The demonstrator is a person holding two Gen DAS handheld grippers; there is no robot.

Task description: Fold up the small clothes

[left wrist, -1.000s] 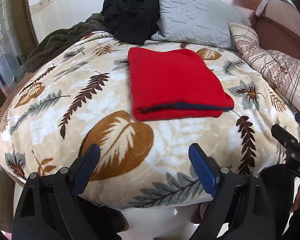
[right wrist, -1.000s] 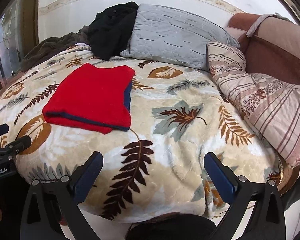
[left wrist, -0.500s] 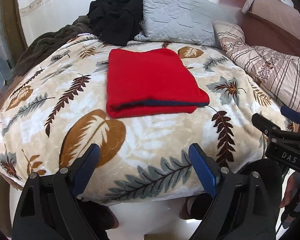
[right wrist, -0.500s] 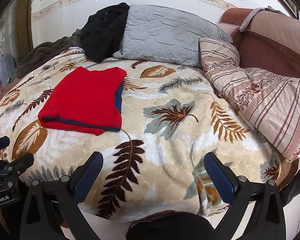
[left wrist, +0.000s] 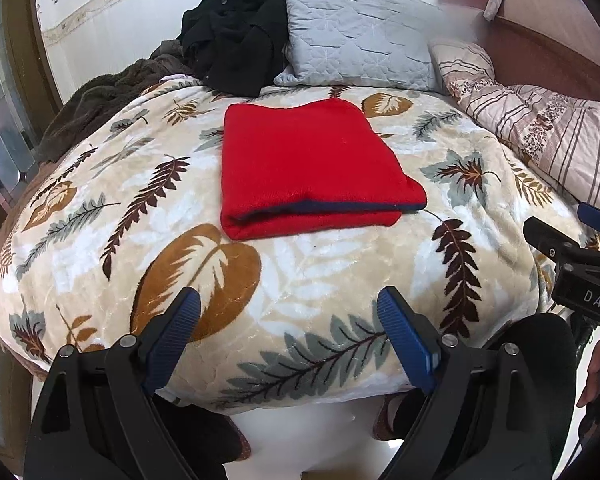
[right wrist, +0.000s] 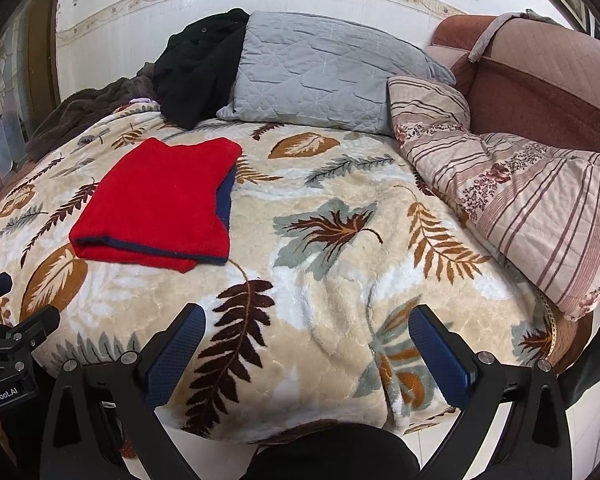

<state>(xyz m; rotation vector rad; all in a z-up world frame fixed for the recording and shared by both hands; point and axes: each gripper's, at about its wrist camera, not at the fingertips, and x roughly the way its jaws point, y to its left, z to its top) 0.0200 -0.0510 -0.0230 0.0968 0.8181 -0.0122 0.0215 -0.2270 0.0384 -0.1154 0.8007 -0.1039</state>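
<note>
While tilted down over the blanket (left wrist: pixel 300 272), both grippers, left gripper (left wrist: pixel 288 320) and right gripper (right wrist: pixel 306 338), gape empty.

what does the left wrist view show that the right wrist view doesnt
Only the left wrist view: the left gripper with jaws open and empty, and a hand at the right edge. Only the right wrist view: the right gripper with jaws open and empty. Both: the folded red garment on the leaf blanket, the grey pillow and black clothes.
</note>
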